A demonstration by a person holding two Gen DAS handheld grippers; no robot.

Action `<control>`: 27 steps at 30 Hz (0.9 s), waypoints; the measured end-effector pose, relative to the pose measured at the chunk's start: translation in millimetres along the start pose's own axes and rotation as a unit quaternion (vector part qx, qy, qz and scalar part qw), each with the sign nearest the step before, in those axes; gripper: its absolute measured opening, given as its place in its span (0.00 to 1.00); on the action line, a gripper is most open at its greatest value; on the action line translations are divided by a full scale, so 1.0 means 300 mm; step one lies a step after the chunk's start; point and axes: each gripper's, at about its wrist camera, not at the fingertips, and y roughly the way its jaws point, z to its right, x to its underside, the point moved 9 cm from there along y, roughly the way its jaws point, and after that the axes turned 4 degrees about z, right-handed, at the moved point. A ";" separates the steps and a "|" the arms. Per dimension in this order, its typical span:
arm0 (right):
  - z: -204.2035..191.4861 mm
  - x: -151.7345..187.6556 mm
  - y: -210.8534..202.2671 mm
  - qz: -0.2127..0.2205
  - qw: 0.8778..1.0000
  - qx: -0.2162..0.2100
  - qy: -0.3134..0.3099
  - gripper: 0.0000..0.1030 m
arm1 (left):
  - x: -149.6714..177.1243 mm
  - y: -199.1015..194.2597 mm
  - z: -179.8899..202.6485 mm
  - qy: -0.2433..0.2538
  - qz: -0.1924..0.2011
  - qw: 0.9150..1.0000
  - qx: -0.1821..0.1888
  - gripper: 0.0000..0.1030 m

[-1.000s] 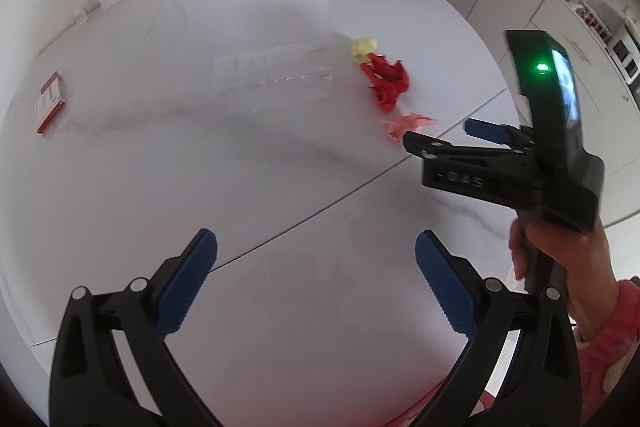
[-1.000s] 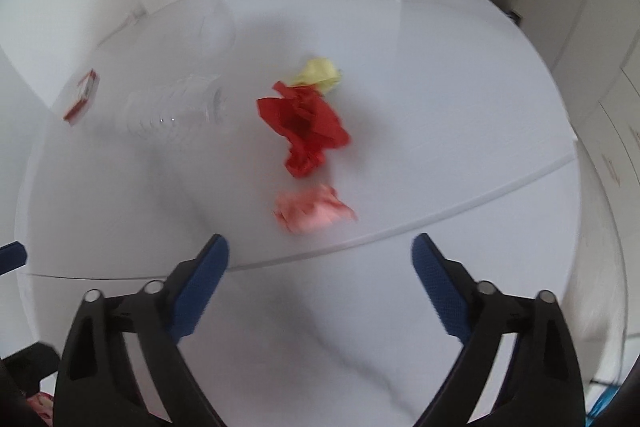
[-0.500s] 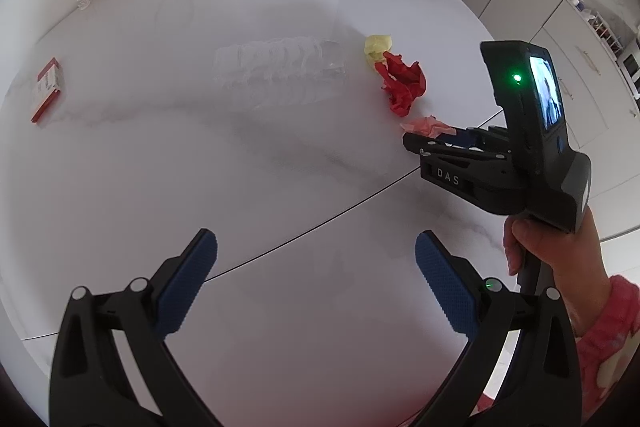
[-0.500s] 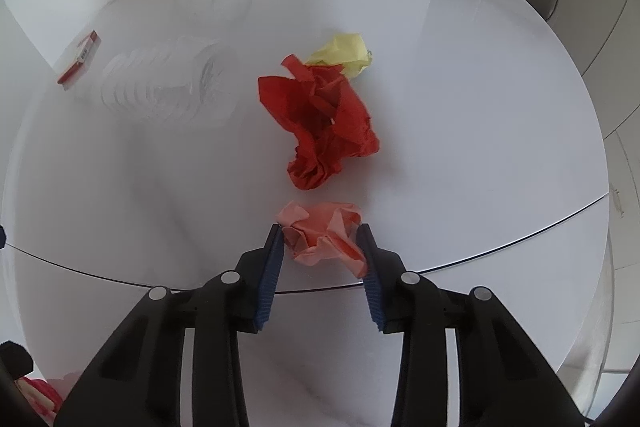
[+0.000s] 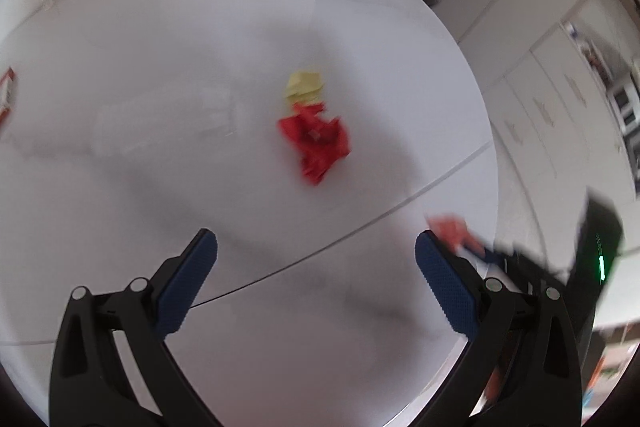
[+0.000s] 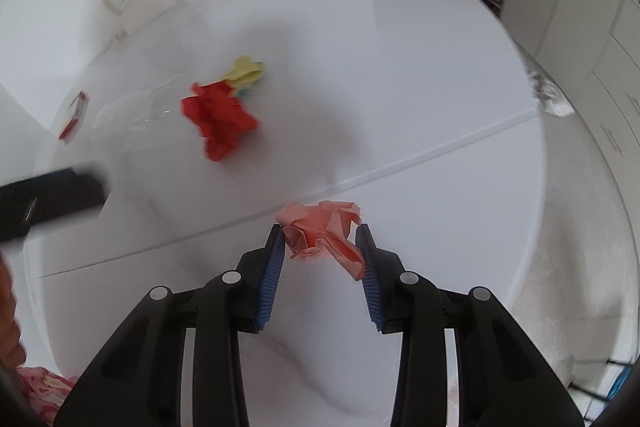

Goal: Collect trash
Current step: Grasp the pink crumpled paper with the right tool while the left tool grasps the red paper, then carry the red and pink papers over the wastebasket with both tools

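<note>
The right hand-held gripper [image 6: 320, 251] is clamped on the pink wad [image 6: 324, 233], which sits pinched between its blue pads [image 6: 272, 275] and appears lifted clear of the white surface [image 6: 420, 87]. So the step in hand is the first pickup: one piece of trash is grasped and ready to carry off. No bin or bag can be made out in either view, so where it goes cannot be told.

The left hand-held gripper [image 5: 316, 279] hangs over the near part of the surface with its jaws spread wide and nothing between them. Ahead of it lie the red wad [image 5: 316, 143] and, just behind and touching or nearly touching it, the yellow wad [image 5: 304, 87]. A clear plastic bottle [image 5: 164, 123] lies on its side to the left of them, faint against the surface. A small red-and-white box [image 6: 74, 115] rests near the far left edge.

The next move likely calls for the right side to take the pink wad to a container, while the left reaches forward, straddles the red wad and closes. Crumpled paper is light and springy, so a firm, centred pinch should suit it.
</note>
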 end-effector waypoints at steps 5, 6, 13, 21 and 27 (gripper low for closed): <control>0.098 0.033 -0.028 0.008 0.999 0.000 0.044 0.36 | -0.053 0.143 0.041 -0.075 -0.004 0.997 -0.024 0.87; 0.104 0.036 -0.027 0.010 0.999 -0.002 0.050 0.36 | -0.057 0.161 0.046 -0.080 -0.005 0.996 -0.031 0.85; 0.172 0.051 -0.032 0.019 0.997 -0.005 0.079 0.36 | -0.112 0.300 0.057 -0.094 -0.011 0.991 -0.100 0.82; 0.225 0.092 -0.054 0.014 0.996 0.001 0.090 0.36 | -0.124 0.365 0.058 -0.102 -0.029 0.987 -0.120 0.46; 0.212 0.103 -0.072 0.015 0.996 0.005 0.092 0.36 | -0.102 0.361 0.056 -0.065 -0.031 0.990 -0.124 0.38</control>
